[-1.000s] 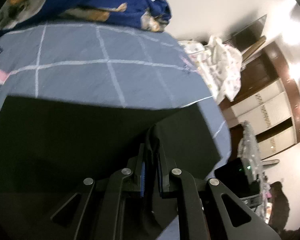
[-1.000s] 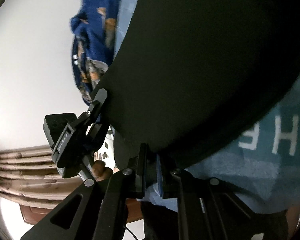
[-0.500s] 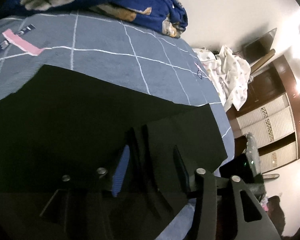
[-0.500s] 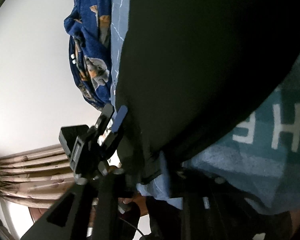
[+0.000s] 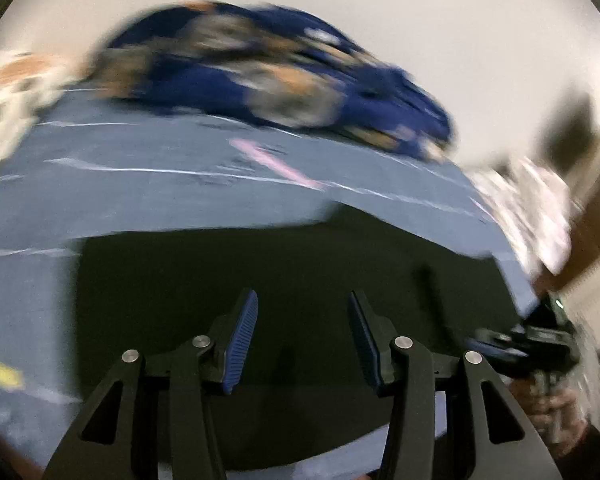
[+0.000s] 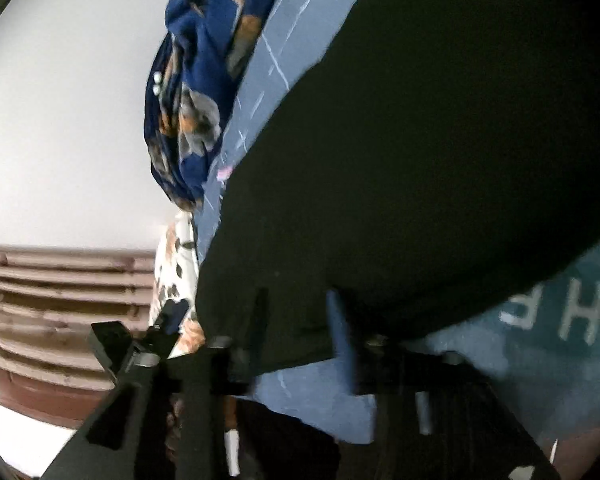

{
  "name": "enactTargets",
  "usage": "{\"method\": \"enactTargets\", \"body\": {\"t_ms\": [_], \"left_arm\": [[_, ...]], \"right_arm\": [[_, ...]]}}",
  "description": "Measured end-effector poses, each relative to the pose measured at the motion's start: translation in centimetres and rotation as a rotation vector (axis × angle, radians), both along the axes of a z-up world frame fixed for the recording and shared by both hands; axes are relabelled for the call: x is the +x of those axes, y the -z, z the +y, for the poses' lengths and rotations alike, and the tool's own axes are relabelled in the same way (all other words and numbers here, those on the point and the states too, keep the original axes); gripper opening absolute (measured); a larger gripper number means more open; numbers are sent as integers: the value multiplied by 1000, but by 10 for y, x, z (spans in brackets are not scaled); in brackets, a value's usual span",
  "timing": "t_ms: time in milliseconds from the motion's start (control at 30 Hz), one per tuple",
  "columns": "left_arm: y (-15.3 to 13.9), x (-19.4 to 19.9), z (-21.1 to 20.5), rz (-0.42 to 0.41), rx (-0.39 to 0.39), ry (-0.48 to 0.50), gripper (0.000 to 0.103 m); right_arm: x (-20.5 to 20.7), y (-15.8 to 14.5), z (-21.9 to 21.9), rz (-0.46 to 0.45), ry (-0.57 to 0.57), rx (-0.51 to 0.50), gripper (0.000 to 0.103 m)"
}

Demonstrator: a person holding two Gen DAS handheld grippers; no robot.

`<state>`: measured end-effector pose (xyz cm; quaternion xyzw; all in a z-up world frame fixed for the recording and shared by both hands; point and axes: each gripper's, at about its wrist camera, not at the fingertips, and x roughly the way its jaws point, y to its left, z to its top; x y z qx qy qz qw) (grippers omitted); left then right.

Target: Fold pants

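The pants (image 5: 300, 280) were a plain, very dark, near-black garment, lying flat and smooth with no visible wrinkles. Seen from the left tool, they spread out ahead of and beneath its fingers, one straight edge running across beyond the fingertips. Seen from the right tool, the pants (image 6: 420, 160) filled the area ahead, their near edge lying between its fingers.

Blue checked bed sheet (image 5: 148, 184) w/ pink strip (image 5: 276, 162); navy printed blanket (image 5: 284, 76) heaped at far edge; white patterned cloth (image 5: 540, 208) far right.
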<state>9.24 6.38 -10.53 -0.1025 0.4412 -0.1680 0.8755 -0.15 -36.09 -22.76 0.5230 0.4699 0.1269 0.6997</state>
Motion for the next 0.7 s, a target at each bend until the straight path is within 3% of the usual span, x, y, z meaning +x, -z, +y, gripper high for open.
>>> {"method": "enactTargets", "body": {"t_ms": [67, 167, 233, 300, 367, 467, 533, 633, 700], "left_arm": [[-1, -3, 47, 19, 34, -104, 51], [8, -1, 99, 100, 17, -152, 51], [24, 3, 119, 181, -14, -99, 51], [34, 4, 122, 193, 6, -28, 51], [42, 6, 120, 213, -2, 24, 51], [61, 17, 109, 303, -89, 140, 53], [72, 24, 107, 360, -100, 140, 53], [77, 33, 115, 389, -284, 162, 74], [83, 40, 116, 429, -378, 191, 74]], "right_arm": [[-2, 0, -6, 13, 24, 47, 25], [-3, -21, 2, -35, -6, -14, 28], [0, -37, 23, -102, -66, -3, 39], [7, -47, 51, -144, -139, -11, 51], [10, -50, 78, -152, -210, -52, 56], [17, -46, 115, -131, -305, -95, 56], [16, -39, 128, -105, -322, -77, 56], [14, -31, 136, -74, -323, -56, 57], [14, -30, 137, -56, -319, -68, 59]]}}
